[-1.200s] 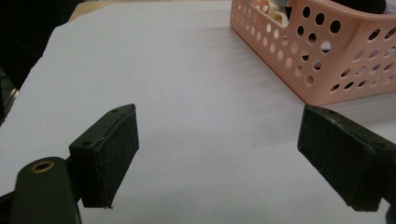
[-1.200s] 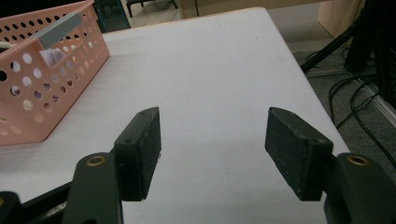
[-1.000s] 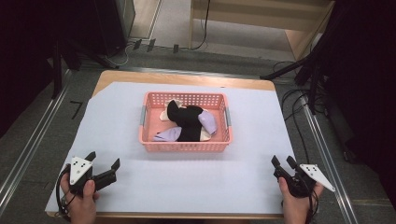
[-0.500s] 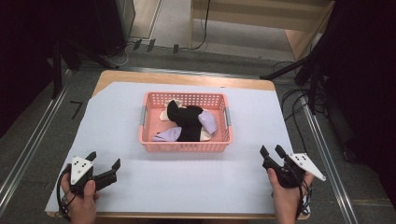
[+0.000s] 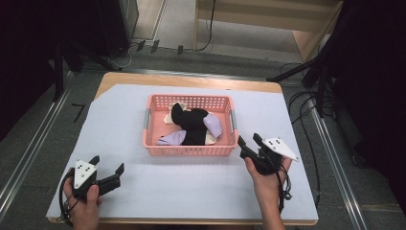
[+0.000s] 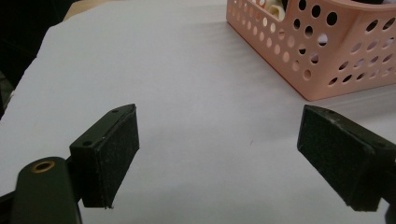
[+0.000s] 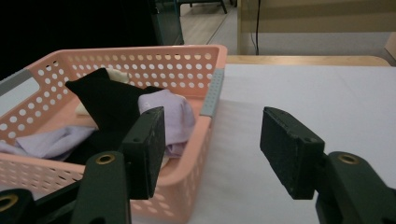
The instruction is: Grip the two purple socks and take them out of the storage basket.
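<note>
Your right gripper [image 5: 250, 142] has come up beside the basket [image 5: 189, 150], fingers released; your left gripper [image 5: 106, 167] waits lower left, also released.

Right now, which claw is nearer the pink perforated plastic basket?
Right. The right claw sits just off the pink perforated plastic basket at its near right corner, jaws open. The left claw is farther away, near the table's front left, also open.

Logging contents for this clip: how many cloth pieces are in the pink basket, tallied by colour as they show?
Black pieces: 1 visible mass, possibly more than one item
Lilac pieces: 2, the other at the front
Cream pieces: 1, mostly covered
Total: 4 visible in the pink basket; anything hidden underneath cannot be counted.
</note>
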Motion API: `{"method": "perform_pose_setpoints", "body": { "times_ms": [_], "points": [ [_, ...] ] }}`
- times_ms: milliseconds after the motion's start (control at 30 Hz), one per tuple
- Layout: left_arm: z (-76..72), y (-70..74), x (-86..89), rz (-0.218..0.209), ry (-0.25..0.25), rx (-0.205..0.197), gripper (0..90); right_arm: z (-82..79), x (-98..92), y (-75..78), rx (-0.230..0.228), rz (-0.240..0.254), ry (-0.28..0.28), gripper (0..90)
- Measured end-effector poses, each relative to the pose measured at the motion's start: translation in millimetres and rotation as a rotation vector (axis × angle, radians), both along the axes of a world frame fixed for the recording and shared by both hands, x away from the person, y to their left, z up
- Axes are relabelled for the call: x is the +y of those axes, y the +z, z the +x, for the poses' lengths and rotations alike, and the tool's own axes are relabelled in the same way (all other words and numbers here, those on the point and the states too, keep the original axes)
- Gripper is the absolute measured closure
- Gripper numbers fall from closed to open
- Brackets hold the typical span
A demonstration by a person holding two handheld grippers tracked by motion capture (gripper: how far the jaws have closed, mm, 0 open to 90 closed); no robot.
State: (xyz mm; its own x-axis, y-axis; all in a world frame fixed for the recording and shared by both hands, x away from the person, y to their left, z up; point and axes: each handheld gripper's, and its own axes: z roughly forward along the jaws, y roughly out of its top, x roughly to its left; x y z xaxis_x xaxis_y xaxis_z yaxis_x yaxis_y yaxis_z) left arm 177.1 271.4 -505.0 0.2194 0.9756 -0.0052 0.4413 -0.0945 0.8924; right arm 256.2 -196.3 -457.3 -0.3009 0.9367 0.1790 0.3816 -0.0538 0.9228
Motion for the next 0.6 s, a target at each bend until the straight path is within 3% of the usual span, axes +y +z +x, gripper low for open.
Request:
{"method": "perform_pose_setpoints", "body": {
  "times_ms": [100,267,600],
  "points": [
    [0.2,0.0,-0.1,0.001,0.002,0.002,13.7,8.1,10.2,4.9,0.01,0.007,0.015,41.1],
    [0.6,-0.1,0.1,0.0,0.001,0.003,13.8,25.2,32.9,12.1,0.039,-0.025,0.072,42.5],
    [1.0,-0.2,-0.4,0.003,-0.002,0.008,13.7,49.5,57.4,14.3,0.084,-0.04,0.095,44.5]
  ]
}}
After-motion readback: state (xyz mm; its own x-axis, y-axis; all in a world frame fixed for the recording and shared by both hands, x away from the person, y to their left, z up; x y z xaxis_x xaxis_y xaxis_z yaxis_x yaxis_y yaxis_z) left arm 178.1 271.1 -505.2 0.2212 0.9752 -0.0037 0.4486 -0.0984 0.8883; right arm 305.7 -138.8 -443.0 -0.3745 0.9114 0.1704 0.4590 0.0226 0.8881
